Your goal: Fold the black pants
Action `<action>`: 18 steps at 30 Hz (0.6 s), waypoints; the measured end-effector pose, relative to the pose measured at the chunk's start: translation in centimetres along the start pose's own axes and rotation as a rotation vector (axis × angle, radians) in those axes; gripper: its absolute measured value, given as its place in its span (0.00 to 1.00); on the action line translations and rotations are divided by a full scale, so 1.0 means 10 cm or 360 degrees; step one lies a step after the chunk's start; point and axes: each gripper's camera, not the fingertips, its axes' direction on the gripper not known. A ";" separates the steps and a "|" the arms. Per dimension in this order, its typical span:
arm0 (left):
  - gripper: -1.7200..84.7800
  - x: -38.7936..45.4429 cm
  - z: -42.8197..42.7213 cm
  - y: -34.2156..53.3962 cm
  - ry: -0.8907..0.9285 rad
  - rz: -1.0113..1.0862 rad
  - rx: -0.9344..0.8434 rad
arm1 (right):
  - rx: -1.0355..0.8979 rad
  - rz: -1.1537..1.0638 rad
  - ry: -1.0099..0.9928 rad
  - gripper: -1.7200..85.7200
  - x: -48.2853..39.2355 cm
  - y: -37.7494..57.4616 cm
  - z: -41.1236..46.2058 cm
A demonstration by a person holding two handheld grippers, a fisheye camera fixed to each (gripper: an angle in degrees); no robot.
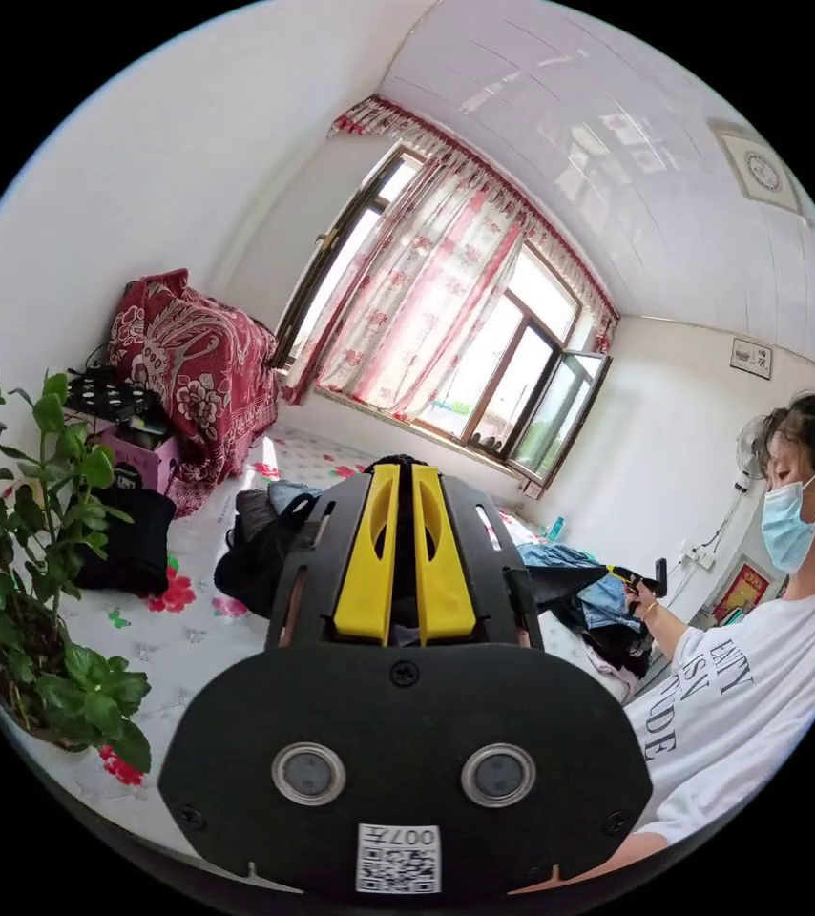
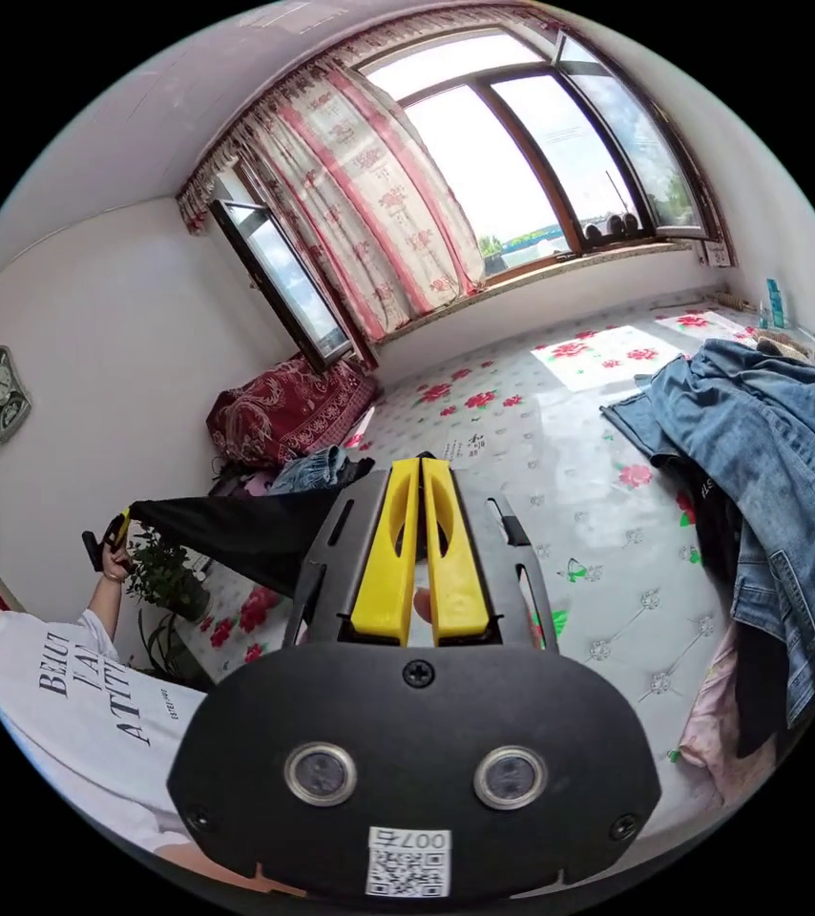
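Stretching the pants [image 2: 236, 534] taut in the air, both tongs are clenching black cloth between their yellow jaws: the left tongs [image 1: 406, 553] are pinching one end, the right tongs [image 2: 422, 553] the other. The pants are hanging above the bed [image 2: 608, 534], between the plant [image 1: 35, 572] and the denim heap [image 2: 770, 458]. Being thin, limp and smooth, the cloth is likely to be slipping from a narrow pinch, or sagging unevenly and creasing if one hand is dropping first. The bed cover is looking glossy, quilted and floral, so a laid fold may be sliding toward the heap
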 end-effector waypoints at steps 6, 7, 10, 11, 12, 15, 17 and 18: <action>0.02 -0.41 0.09 1.64 -0.0385 -0.0425 -0.0664 | -0.0512 0.0126 0.0199 0.02 0.35 0.85 0.36; 0.02 -0.47 0.13 1.84 -0.0429 -0.0499 -0.0746 | -0.0599 0.0153 0.0245 0.02 0.40 0.97 0.47; 0.02 -0.68 0.29 2.69 -0.0598 -0.0831 -0.1065 | -0.1082 0.0256 0.0495 0.02 0.61 1.64 1.04; 0.02 -0.70 0.33 2.89 -0.0639 -0.0899 -0.1145 | -0.1237 0.0290 0.0605 0.02 0.67 1.89 1.20; 0.02 -0.66 0.35 2.97 -0.0688 -0.0899 -0.1165 | -0.1340 0.0326 0.0686 0.02 0.70 2.07 1.28; 0.02 -0.53 0.34 2.88 -0.0697 -0.0848 -0.1142 | -0.1320 0.0412 0.0732 0.02 0.76 2.20 1.20; 0.02 -0.43 0.36 2.80 -0.0747 -0.0767 -0.1180 | -0.1238 0.0437 0.0701 0.02 0.77 2.14 1.07; 0.03 -0.36 0.38 2.77 -0.0780 -0.0726 -0.1200 | -0.1192 0.0438 0.0735 0.02 0.77 2.10 1.00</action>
